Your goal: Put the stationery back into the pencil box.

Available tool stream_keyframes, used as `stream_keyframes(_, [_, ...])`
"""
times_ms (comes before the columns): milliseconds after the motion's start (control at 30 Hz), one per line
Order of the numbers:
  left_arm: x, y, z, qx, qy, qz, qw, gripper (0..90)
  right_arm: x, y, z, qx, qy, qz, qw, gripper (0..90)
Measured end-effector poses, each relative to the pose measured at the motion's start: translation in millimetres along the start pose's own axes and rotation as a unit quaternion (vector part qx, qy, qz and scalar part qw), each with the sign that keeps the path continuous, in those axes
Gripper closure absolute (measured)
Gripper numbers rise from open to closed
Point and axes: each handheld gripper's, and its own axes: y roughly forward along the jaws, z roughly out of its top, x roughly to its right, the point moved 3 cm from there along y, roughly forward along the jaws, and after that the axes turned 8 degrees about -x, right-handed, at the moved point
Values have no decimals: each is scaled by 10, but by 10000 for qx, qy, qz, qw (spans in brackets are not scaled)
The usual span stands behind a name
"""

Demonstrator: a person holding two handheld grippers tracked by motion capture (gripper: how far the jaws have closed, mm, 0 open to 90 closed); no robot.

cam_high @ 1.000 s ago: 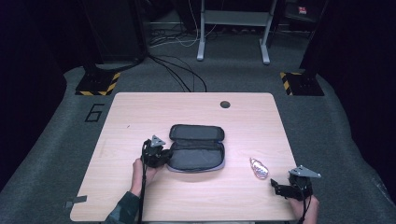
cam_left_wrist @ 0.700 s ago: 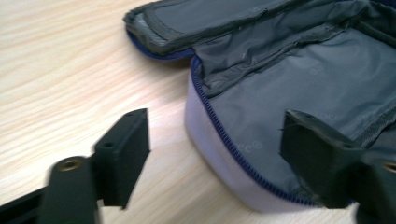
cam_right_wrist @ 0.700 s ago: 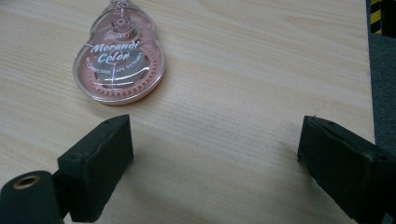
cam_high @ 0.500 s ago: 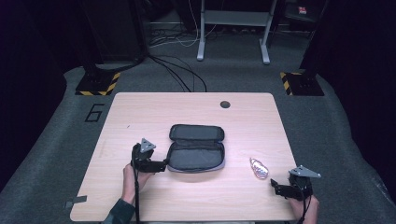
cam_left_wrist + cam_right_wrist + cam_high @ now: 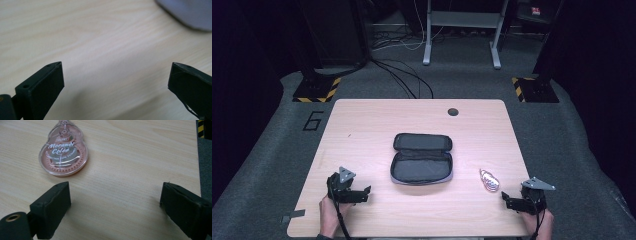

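left hand-held gripper drawn back from case | jaws apart, low over table

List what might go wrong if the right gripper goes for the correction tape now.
1. The correction tape lies flat on the table, so the open right gripper may skid it along rather than grip it.
2. It lies near the table's right edge, so a shove that way might send it off.
3. The open case has a low rim; a careless drop might miss.

The high view looks forward and down over the whole table. The 2 gripper views sit low and close to the wood; the right one shares the correction tape with the high view, the left one the pouch's edge.
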Motion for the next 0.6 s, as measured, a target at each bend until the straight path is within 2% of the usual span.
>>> stream_keyframes(33, [-3,20,-37,-34,-48,12,10000,3,0,0,0,0,-5,-2,10000,91])
stream_keyframes(67, [-19,16,-62,29,-88,-62,9999,3,0,2,2,5,-7,-1,10000,90])
stream_keyframes(133, [-37,18,-91,155,-154,-61,9997,2,-9,2,4,-25,-4,-17,10000,89])
stream_keyframes(200, [-52,24,-98,149,-187,-141,9996,1,-9,5,7,2,-6,-5,10000,87])
stream_keyframes(367, [-67,26,-91,113,-80,-235,9996,2,-23,-2,5,-18,-1,-47,10000,87])
stream_keyframes(433, [-67,29,-90,125,-84,-233,9996,3,-23,-2,4,25,-89,-102,9999,94])
stream_keyframes(467, [-67,30,-88,124,-75,-248,9996,2,-35,-7,5,-4,-91,-29,10000,91])
stream_keyframes(600, [-75,37,-78,113,-8,-280,9995,2,-59,-11,17,-82,-217,-34,9997,68])
